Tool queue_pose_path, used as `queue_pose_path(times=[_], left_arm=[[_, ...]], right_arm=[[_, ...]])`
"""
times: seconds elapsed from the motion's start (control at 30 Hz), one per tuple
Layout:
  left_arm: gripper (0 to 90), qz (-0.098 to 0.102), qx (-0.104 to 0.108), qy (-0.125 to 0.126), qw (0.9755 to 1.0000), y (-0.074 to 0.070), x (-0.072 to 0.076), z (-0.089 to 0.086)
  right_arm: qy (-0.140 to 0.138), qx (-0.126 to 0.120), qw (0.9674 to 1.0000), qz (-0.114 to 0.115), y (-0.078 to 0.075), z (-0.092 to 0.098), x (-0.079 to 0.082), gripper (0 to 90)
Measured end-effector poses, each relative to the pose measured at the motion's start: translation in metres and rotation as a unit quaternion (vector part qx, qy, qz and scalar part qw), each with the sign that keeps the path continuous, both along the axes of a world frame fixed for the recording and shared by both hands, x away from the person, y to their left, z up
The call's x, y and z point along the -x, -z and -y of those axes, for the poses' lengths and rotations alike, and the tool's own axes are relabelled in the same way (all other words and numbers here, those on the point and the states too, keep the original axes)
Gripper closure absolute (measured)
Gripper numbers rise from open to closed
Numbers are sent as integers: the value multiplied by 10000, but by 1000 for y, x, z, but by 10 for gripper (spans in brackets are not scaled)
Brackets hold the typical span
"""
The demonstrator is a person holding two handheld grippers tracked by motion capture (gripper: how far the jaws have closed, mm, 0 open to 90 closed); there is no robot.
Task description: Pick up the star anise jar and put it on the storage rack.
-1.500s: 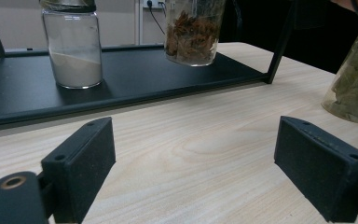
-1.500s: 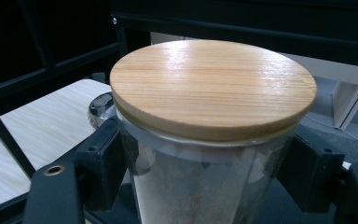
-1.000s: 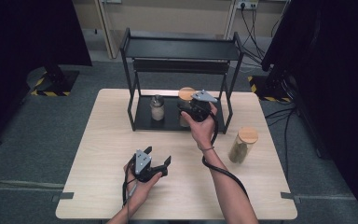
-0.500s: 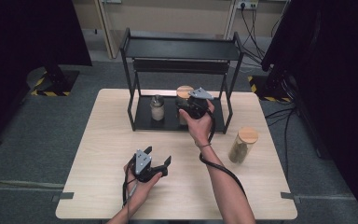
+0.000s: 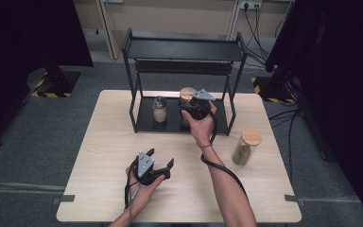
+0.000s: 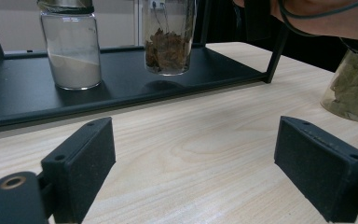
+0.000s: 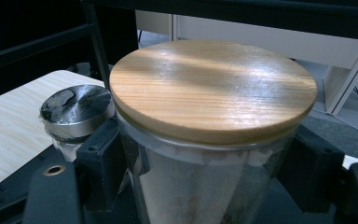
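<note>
A glass jar with a wooden lid (image 5: 187,93) (image 7: 212,88) and brown contents (image 6: 168,44) stands on the lower shelf of a black rack (image 5: 184,49). My right gripper (image 5: 190,111) (image 7: 205,177) is shut on it, one pad on each side just under the lid. To its left on the same shelf is a smaller jar of white powder with a metal lid (image 5: 159,109) (image 6: 72,46) (image 7: 77,109). My left gripper (image 5: 160,158) (image 6: 205,172) rests in a hand on the table near the front edge, open, with nothing between its pads.
A third jar with a wooden lid and greenish leaves (image 5: 246,146) (image 6: 354,84) stands on the table right of the rack. The rack's upper shelf hangs low over the jars. Its posts (image 5: 230,109) flank the lower shelf (image 6: 121,88).
</note>
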State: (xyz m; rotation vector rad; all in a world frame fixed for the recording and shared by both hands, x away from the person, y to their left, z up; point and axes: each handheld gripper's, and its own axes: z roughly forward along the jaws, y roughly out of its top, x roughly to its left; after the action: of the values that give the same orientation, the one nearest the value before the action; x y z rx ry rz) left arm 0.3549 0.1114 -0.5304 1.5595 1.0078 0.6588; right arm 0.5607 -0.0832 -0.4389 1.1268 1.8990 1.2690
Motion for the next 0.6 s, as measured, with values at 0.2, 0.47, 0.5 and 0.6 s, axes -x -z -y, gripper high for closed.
queue_pose_path(times=[0.2, 0.47, 0.5, 0.6], left_arm=[[118, 5, -7, 0, 10000, 0, 0, 0], [118, 5, -11, 4, 10000, 0, 0, 0], [118, 4, -12, 5, 10000, 0, 0, 0], [118, 3, -13, 6, 10000, 0, 0, 0]], right_arm=[[8, 18, 10000, 22, 1, -2, -2, 256], [15, 63, 10000, 20, 3, -5, -4, 256], [19, 65, 10000, 19, 4, -5, -4, 256], [21, 83, 10000, 7, 6, -5, -4, 256]])
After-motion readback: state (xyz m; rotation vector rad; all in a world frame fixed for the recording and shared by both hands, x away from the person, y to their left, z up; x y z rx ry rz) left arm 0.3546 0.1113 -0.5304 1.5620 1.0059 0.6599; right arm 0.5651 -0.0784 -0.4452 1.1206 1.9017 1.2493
